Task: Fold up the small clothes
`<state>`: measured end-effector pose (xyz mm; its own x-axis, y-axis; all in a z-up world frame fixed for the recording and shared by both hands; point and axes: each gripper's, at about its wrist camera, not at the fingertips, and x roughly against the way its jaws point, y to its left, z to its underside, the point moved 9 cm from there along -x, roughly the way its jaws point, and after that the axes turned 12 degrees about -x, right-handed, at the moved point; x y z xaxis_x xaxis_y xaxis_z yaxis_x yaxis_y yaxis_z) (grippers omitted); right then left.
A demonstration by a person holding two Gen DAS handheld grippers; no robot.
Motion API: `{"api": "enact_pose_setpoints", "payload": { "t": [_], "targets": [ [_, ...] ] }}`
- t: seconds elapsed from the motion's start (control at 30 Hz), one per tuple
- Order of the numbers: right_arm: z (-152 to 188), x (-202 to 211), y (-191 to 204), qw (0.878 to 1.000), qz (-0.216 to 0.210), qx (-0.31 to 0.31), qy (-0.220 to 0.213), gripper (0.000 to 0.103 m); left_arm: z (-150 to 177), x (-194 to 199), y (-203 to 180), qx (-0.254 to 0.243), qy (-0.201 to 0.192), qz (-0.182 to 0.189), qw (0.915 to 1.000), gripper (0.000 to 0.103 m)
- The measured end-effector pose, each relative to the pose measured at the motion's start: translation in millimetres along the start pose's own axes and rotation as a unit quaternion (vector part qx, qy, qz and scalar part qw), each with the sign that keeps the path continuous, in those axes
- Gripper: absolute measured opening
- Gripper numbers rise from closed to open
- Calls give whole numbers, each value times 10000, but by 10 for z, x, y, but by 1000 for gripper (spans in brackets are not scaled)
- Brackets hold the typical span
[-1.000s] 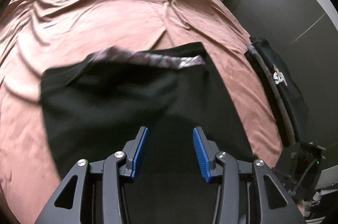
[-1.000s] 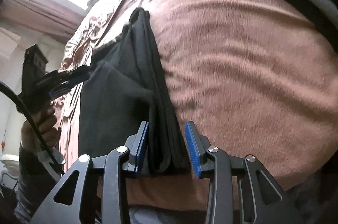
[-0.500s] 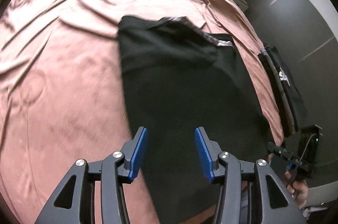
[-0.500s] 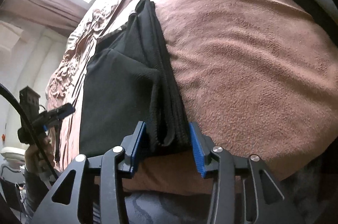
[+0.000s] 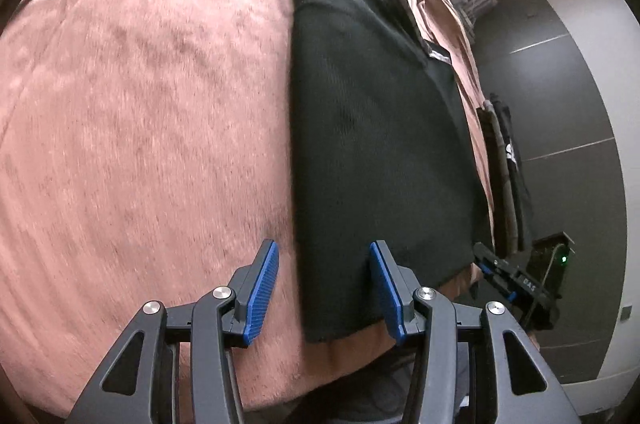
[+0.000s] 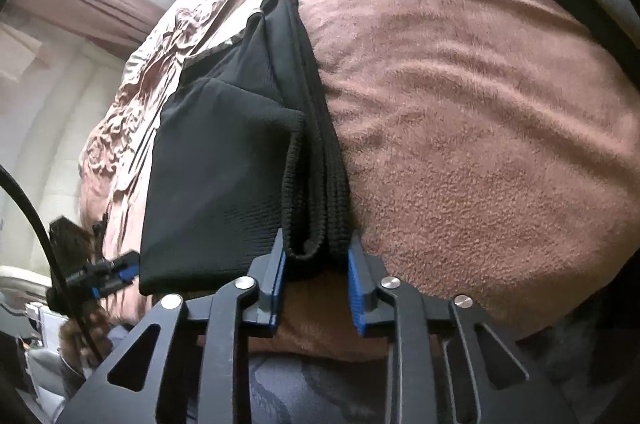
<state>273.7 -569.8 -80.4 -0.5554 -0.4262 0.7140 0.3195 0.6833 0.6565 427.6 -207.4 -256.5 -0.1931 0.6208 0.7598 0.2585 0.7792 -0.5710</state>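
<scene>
Lying folded near the front edge of the bed [image 5: 152, 128], on its pink-brown cover: a black garment [image 5: 372, 144], long side running away toward the far end, a patterned waistband showing at its far part. Hovering over the garment's near left corner: the left gripper [image 5: 324, 288], blue pads standing apart, left pad over bare cover, right pad over black cloth, nothing pinched. Closing on the garment's thick folded right edge at the near corner: the right gripper [image 6: 316, 288], ribbed layers of cloth sitting between its pads [image 6: 356, 288] and bulging just past the tips; pads appearing to touch the cloth on both sides. Showing at the left of the right wrist view: a person's hand [image 6: 80, 336] on the other gripper's handle. Sitting toward the right edge of the bed, well apart from the black garment: a stack of folded clothes [image 5: 508, 168] in dark and grey.
</scene>
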Motion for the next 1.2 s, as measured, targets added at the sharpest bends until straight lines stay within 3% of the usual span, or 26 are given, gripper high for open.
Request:
{"api": "enact_pose_setpoints", "payload": {
  "t": [0.07, 0.2, 0.3, 0.53, 0.73, 0.97, 1.07, 1.1, 1.17, 1.2],
  "targets": [
    [10, -6, -5, 10000, -58, -30, -9, 16, 41, -5, -29, 55, -45, 98, 9999, 48],
    [40, 17, 28, 10000, -55, 4, -30, 13, 164, -64, -60, 304, -22, 387, 9988, 19],
    [68, 47, 53, 10000, -27, 13, -51, 12, 183, -47, -68, 331, -180, 448, 9983, 11],
    [287, 90, 202, 9996, -210, 159, 108, 12, 131, 341, -90, 118, -391, 555, 9976, 9],
    [639, 113, 331, 9971, -503, 393, 411, 12, 266, 548, -28, -116, -275, 485, 9984, 9],
    [794, 133, 365, 9947, -644, 515, 609, 13, 360, 651, 26, -170, -178, 396, 9989, 9],
    [721, 157, 370, 9946, -590, 608, 591, 16, 342, 639, 47, -199, -124, 251, 9994, 11],
    [687, 164, 356, 9950, -548, 603, 578, 25, 326, 640, 67, -167, -151, 199, 9995, 11],
    [634, 214, 360, 9958, -500, 616, 448, 58, 246, 640, 113, -94, -202, 150, 9996, 19],
    [585, 252, 385, 9961, -474, 670, 313, 62, 209, 630, 141, -58, -238, 144, 9996, 32]
  ]
}}
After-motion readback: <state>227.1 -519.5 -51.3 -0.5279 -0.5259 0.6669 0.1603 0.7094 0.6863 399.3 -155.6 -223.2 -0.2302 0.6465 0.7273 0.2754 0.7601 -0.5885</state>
